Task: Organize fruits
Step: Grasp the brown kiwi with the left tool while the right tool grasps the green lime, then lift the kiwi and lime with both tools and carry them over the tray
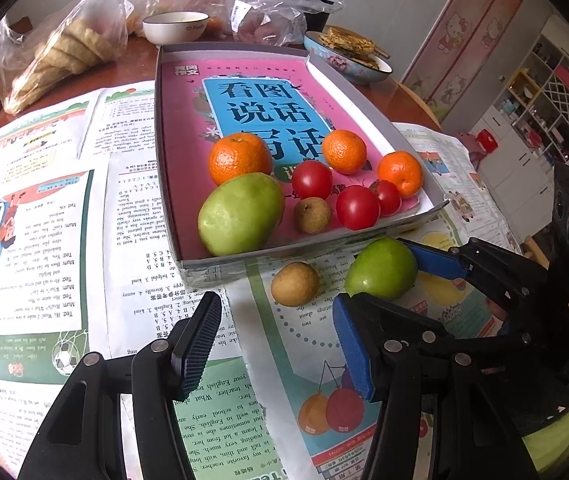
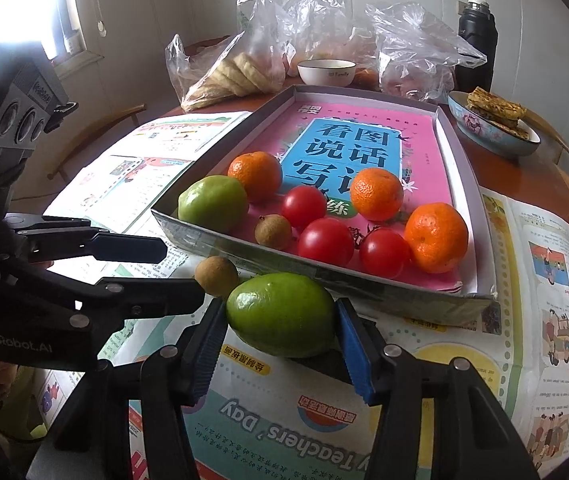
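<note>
Fruits mostly sorted: the shallow box [image 2: 468, 208] already holds three oranges, three tomatoes, one small brown fruit and one big green fruit [image 2: 212, 202]. Two are outside it, on the newspaper [image 2: 544, 264] just in front of the near wall: a second green fruit [image 2: 282, 314] and a small brown fruit [image 2: 216, 276] touching or almost touching it on the left.

Right gripper [image 2: 280, 330] brackets the green fruit, blue pads at both flanks and looking in contact, so I read it as clamped on it. Fruit sits on the paper, not lifted. Left gripper [image 1: 276, 336] has jaws apart with nothing between them, hovering short of the brown fruit.

Risks, my read:
- Green fruit is round and smooth, and the pads sit toward its near side. It could squirt forward out of the grip and knock the brown one rolling.
- Box wall is right behind it. A low lift would clip the rim and shove the box.
- Near end of the box is crowded. Dropping it there could send tomatoes rolling.
- The two grippers are close together, so they could collide if the left goes for the brown fruit now.
</note>
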`<action>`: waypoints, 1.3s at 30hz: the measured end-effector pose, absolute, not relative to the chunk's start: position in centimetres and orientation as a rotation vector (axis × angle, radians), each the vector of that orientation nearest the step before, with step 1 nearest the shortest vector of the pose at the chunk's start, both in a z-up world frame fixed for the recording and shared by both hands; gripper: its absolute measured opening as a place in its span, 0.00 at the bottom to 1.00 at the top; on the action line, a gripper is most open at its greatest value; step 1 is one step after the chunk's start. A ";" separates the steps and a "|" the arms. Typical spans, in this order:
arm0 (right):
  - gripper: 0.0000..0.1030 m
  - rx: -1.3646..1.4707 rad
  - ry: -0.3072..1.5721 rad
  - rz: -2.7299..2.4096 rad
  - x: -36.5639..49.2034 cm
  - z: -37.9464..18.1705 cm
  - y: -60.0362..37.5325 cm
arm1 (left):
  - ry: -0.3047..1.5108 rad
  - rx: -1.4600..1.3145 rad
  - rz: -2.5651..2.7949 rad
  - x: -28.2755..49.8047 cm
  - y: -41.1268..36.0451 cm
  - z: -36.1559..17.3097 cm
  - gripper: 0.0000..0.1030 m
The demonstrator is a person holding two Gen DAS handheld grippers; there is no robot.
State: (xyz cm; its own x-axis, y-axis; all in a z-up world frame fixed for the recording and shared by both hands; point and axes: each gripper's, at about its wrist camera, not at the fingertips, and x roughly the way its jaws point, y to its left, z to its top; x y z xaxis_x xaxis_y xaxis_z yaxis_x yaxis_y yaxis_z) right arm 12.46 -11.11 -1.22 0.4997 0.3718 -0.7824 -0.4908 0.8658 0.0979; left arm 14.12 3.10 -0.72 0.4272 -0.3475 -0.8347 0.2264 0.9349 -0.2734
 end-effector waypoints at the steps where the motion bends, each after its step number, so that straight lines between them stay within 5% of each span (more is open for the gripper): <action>1: 0.53 -0.140 0.906 0.523 12.3 -1.2 -11.4 | 1.073 -0.125 -0.364 14.2 2.9 -0.8 0.58; 13: 0.53 -0.101 0.855 0.498 11.6 0.5 -14.7 | 1.095 -0.102 -0.374 14.9 1.0 -1.5 0.47; 20: 0.53 -0.081 0.833 0.506 11.3 1.1 -15.4 | 1.096 -0.089 -0.339 15.6 0.4 -1.6 0.28; 39: 0.53 -0.058 0.772 0.503 12.1 3.0 -16.3 | 0.956 -0.036 -0.326 15.5 -0.2 4.0 0.28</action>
